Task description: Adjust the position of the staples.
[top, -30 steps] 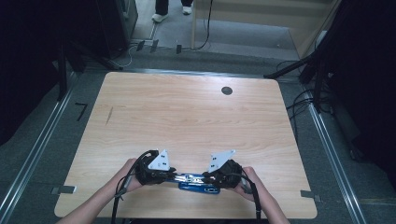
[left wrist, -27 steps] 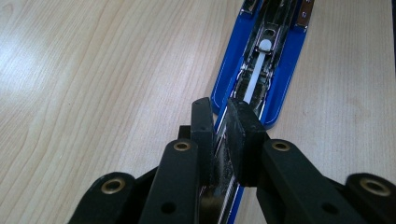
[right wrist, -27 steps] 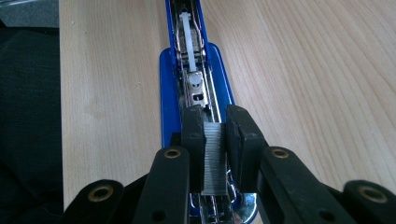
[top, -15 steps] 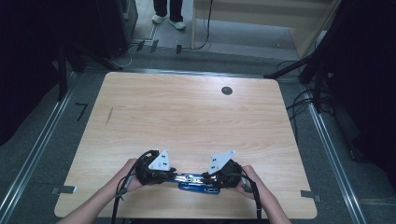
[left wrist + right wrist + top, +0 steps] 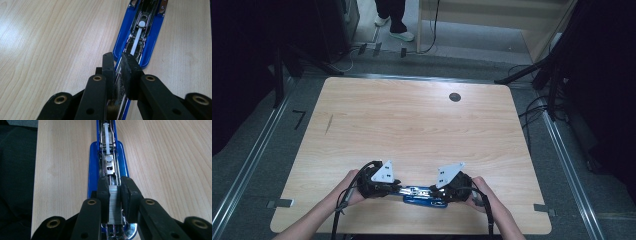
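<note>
A blue stapler (image 5: 424, 194) lies opened flat near the table's front edge, between the two grippers. In the high view my left gripper (image 5: 398, 189) meets its left end and my right gripper (image 5: 439, 192) its right end. The left gripper view shows the left gripper (image 5: 118, 62) shut on the metal end of the stapler (image 5: 147, 42), whose white pusher rod runs away from the jaws. In the right gripper view the right gripper (image 5: 115, 186) is shut on a grey strip of staples (image 5: 115, 205), held over the open metal channel of the stapler (image 5: 93, 170).
The wooden table (image 5: 412, 125) stretches away beyond the hands, with a black round grommet (image 5: 455, 97) at the far right and a thin dark mark (image 5: 329, 124) at the left. Cables and stands line the floor around it. A person's feet (image 5: 399, 35) stand beyond the far edge.
</note>
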Motion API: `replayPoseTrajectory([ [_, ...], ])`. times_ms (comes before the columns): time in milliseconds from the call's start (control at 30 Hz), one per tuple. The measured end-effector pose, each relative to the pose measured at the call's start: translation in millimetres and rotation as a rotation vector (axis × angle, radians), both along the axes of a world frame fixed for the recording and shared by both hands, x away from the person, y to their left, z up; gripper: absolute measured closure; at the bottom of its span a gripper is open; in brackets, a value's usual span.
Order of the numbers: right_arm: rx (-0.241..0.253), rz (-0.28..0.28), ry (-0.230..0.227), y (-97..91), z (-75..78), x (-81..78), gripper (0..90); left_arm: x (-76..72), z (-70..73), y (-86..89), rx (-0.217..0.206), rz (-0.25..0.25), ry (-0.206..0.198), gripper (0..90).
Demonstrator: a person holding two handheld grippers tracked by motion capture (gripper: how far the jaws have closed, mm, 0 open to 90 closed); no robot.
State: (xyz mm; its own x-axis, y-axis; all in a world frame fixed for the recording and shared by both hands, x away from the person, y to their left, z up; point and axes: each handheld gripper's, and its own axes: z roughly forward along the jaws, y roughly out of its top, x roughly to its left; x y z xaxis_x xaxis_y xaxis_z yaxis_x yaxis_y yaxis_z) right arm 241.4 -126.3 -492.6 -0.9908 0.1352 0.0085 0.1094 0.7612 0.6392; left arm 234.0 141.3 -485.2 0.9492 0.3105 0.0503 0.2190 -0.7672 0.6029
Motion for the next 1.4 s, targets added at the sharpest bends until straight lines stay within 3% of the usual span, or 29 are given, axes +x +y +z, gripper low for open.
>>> replayPoseTrajectory([
  [167, 0.019, 0.008, 0.002, -2.5, 0.2, 0.5, 79.2, -0.2, -0.1, -0.1, -0.002, 0.002, 0.003, 82.3],
  [733, 0.009, 0.043, 0.004, -6.4, -0.7, 0.7, 78.4, -0.2, 0.0, -0.2, -0.001, 0.004, 0.003, 82.2],
  [967, -0.005, 0.043, 0.01, -4.3, -2.6, 1.5, 73.6, -0.2, 0.1, -0.2, 0.0, 0.004, 0.002, 82.3],
  [1200, 0.025, -0.029, 0.032, -5.9, 1.9, 4.3, 69.1, -0.1, 0.0, -0.1, -0.001, 0.003, 0.003, 82.2],
  [1233, 0.011, -0.067, 0.041, -4.3, 3.1, 5.3, 66.0, 0.1, 0.0, -0.1, 0.0, 0.002, 0.001, 82.3],
  [1400, -0.018, -0.143, 0.051, 0.5, 5.1, 3.6, 58.6, 0.2, -0.2, 0.1, -0.003, 0.001, 0.001, 82.2],
])
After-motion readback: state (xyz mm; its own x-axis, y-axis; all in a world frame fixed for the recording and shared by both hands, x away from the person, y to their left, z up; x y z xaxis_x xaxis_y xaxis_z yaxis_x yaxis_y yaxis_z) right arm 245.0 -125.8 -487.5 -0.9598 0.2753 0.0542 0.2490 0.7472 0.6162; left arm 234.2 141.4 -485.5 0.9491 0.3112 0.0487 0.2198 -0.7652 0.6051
